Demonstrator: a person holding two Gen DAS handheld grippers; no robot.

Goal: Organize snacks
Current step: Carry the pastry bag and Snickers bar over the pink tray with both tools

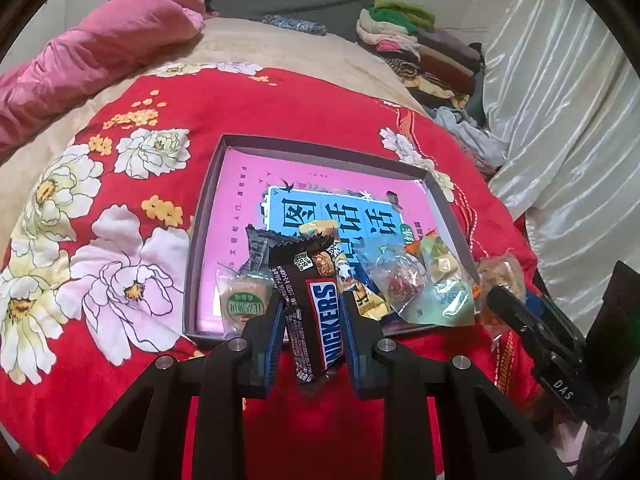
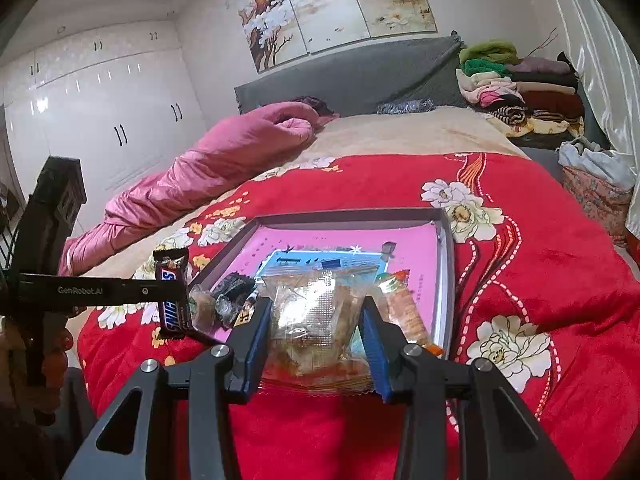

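My left gripper [image 1: 310, 300] is shut on a brown Snickers bar [image 1: 316, 304], held upright over the near edge of a shallow grey box [image 1: 204, 220] lined with a pink and blue sheet. The bar also shows in the right wrist view [image 2: 173, 294]. Several wrapped snacks lie at the box's near end, among them a green-labelled pastry [image 1: 244, 300] and a clear packet with a red sweet [image 1: 400, 280]. My right gripper [image 2: 316, 320] is shut on a clear packet of brown pastry [image 2: 316, 316], just before the box's near edge [image 2: 446, 280].
The box lies on a red floral blanket [image 1: 240, 112] on a bed. A pink quilt [image 1: 92, 52] lies at the left. Folded clothes [image 1: 420, 48] are stacked at the far right by a white curtain [image 1: 560, 120]. White wardrobes [image 2: 100, 120] stand at the left.
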